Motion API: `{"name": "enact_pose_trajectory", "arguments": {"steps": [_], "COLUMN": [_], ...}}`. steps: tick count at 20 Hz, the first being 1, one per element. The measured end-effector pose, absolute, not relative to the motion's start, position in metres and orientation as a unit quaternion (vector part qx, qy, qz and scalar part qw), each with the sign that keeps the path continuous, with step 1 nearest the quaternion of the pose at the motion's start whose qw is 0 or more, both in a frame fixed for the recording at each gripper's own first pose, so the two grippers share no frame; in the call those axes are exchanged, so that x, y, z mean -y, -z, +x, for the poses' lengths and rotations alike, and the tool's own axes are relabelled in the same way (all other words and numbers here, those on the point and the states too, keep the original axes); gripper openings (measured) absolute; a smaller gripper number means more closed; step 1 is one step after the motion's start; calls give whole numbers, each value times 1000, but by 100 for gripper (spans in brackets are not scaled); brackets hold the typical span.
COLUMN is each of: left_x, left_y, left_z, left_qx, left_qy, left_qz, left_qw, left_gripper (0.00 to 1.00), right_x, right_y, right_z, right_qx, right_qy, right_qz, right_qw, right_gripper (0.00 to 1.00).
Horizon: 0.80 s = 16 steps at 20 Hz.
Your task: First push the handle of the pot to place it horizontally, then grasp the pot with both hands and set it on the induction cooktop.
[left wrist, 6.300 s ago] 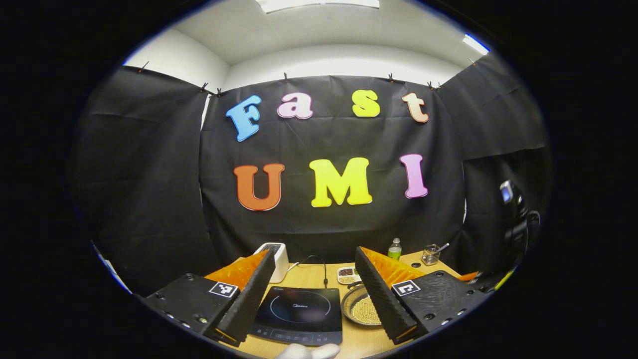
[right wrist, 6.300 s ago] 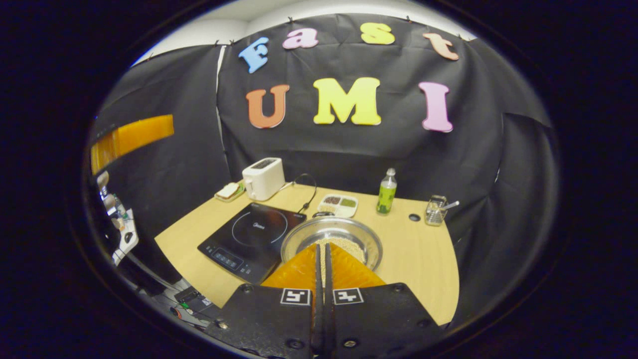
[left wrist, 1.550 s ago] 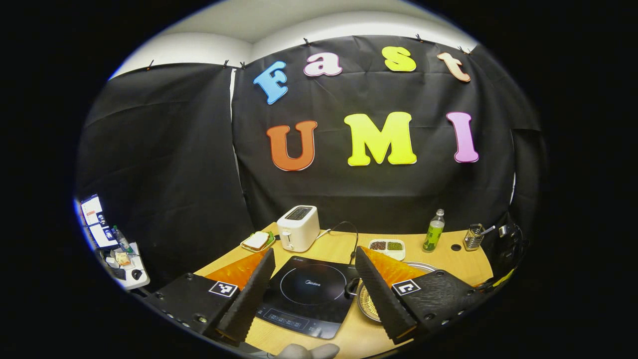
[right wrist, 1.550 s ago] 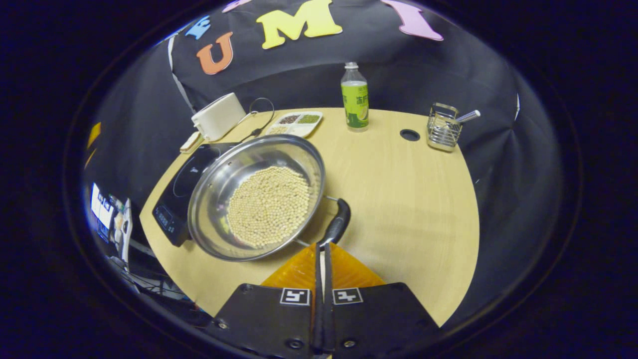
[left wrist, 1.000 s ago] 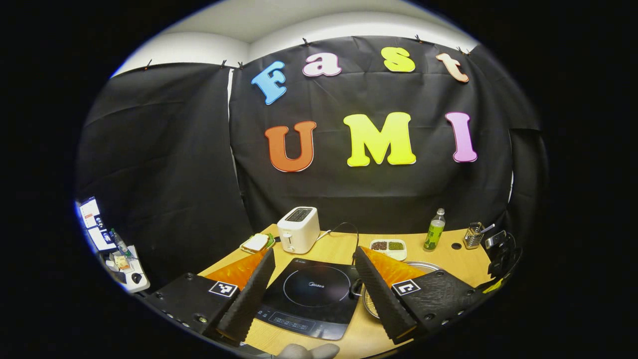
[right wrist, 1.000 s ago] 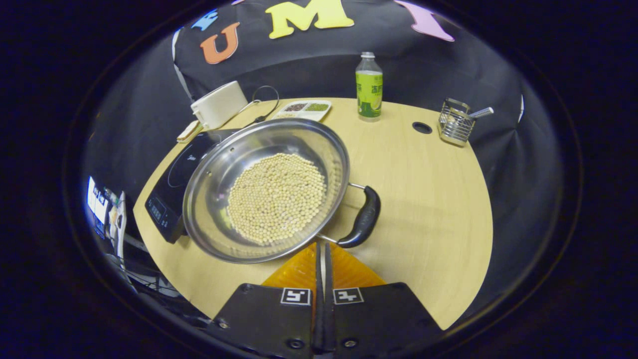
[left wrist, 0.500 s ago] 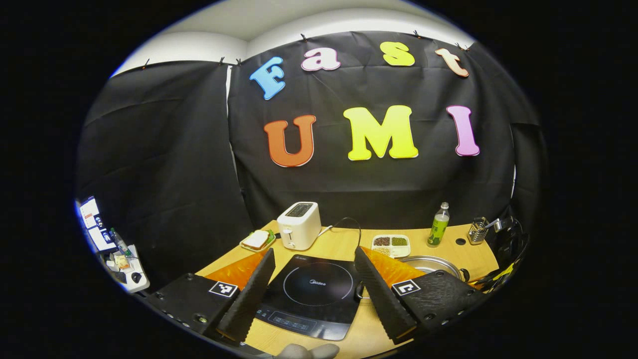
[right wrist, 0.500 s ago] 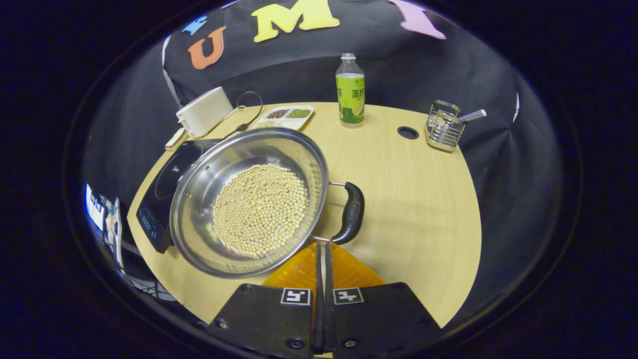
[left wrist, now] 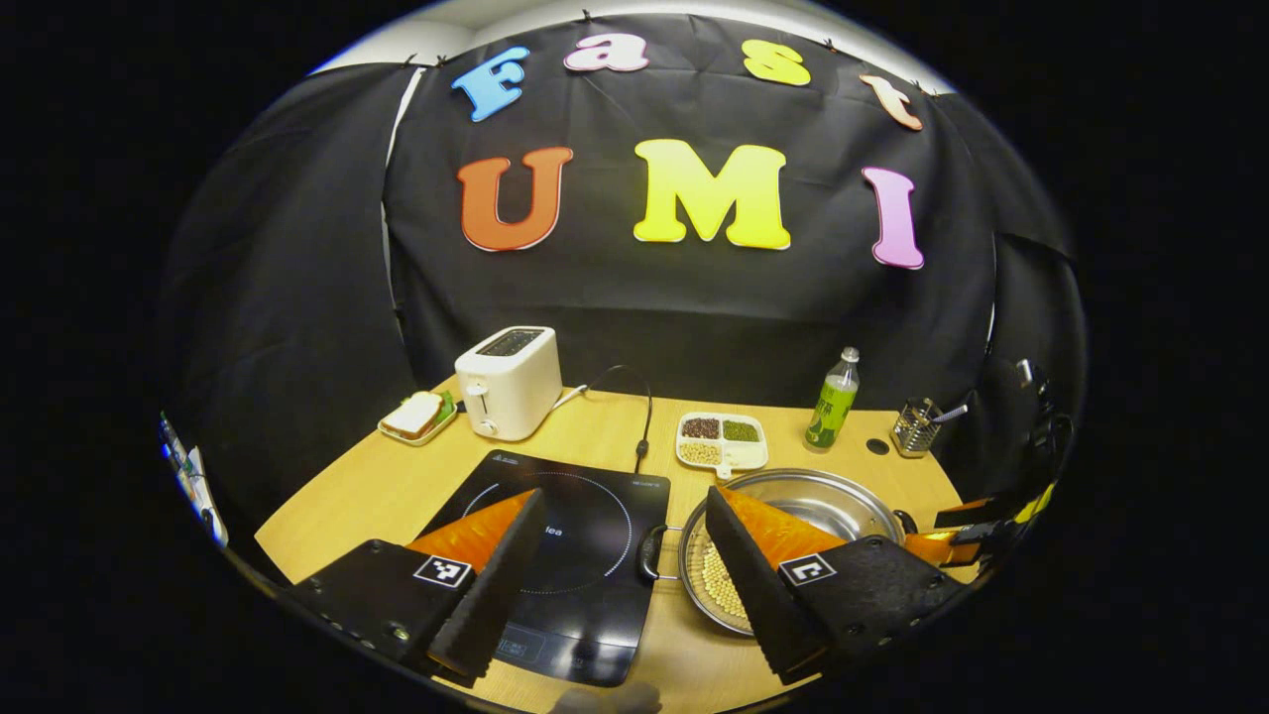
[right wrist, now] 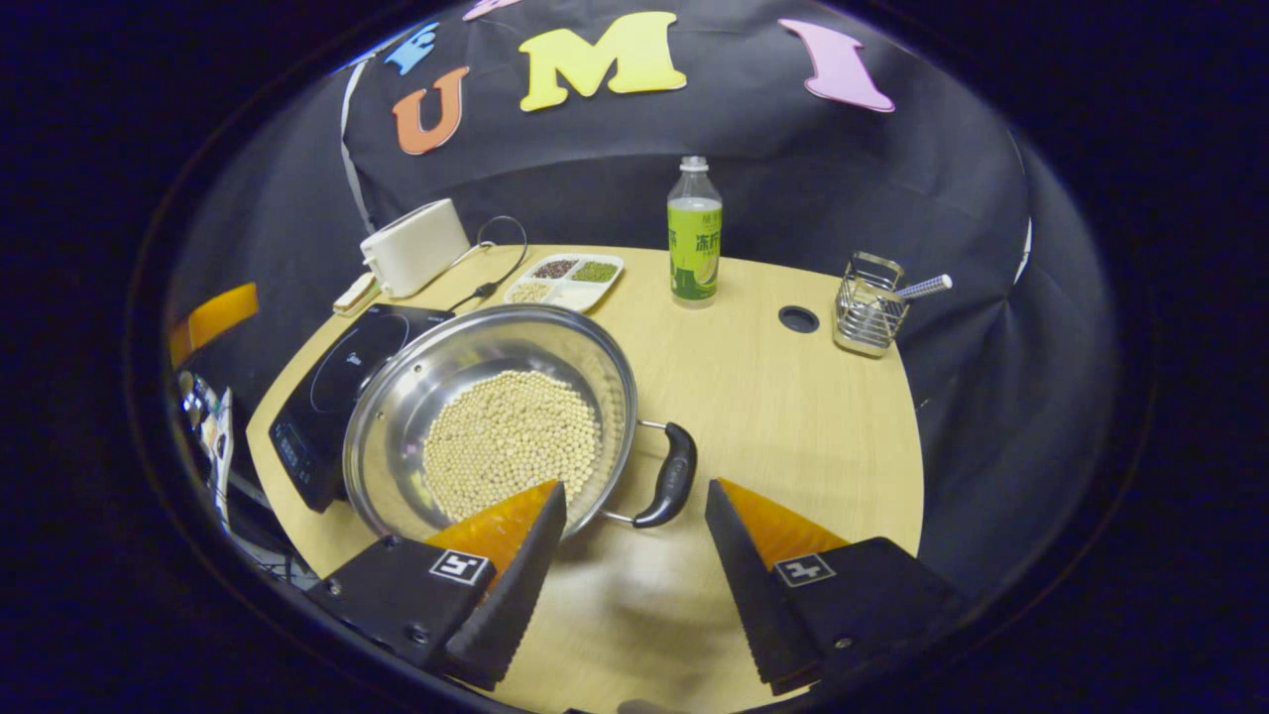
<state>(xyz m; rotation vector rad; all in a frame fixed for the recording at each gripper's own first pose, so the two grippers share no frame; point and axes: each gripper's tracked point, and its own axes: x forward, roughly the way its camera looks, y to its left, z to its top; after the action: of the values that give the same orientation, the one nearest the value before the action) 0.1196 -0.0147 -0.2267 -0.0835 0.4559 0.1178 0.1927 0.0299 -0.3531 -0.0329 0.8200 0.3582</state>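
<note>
Right claw (right wrist: pixel 634 511) now spread, facing pot handle (right wrist: pixel 669 476)

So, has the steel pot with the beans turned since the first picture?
Yes. The steel pot has turned: its black handle now points away from the black induction cooktop, toward the right gripper.

Markings and signs: no whole word can be made out.
Induction cooktop (left wrist: pixel 595 496): white brand mark inside the ring, partly hidden behind a finger of the left gripper (left wrist: pixel 625 496); corner print too small to read. Bottle (right wrist: pixel 694 243): green label, characters too small to read. Left gripper and right gripper (right wrist: pixel 634 486): a square black-and-white coded marker (left wrist: pixel 443 571) on each finger base.
</note>
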Motion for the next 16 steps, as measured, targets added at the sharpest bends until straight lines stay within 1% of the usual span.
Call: {"name": "enact_pose_trajectory", "arguments": {"steps": [2,4,9,16], "left_x": [23,33,44,55], "left_y": [251,277,330,371], "left_z": [131,139,157,171], "left_qx": [-251,-278,-331,-379], "left_qy": [-43,-25,-13,4], "left_qz": [-35,-43,-47,-52], "left_qw": [966,959,942,924], "left_gripper": [96,96,96,97], "right_x": [-30,-30,-34,-37], "right_y": [357,367,381,398], "right_z": [203,209,220,224], "right_qx": [-397,-406,-423,-449], "right_qy": [-164,-158,-151,-146], "right_qz": [-13,-13,-1,2], "right_qw": [903,900,893,882], "right_gripper": [87,87,87,88]}}
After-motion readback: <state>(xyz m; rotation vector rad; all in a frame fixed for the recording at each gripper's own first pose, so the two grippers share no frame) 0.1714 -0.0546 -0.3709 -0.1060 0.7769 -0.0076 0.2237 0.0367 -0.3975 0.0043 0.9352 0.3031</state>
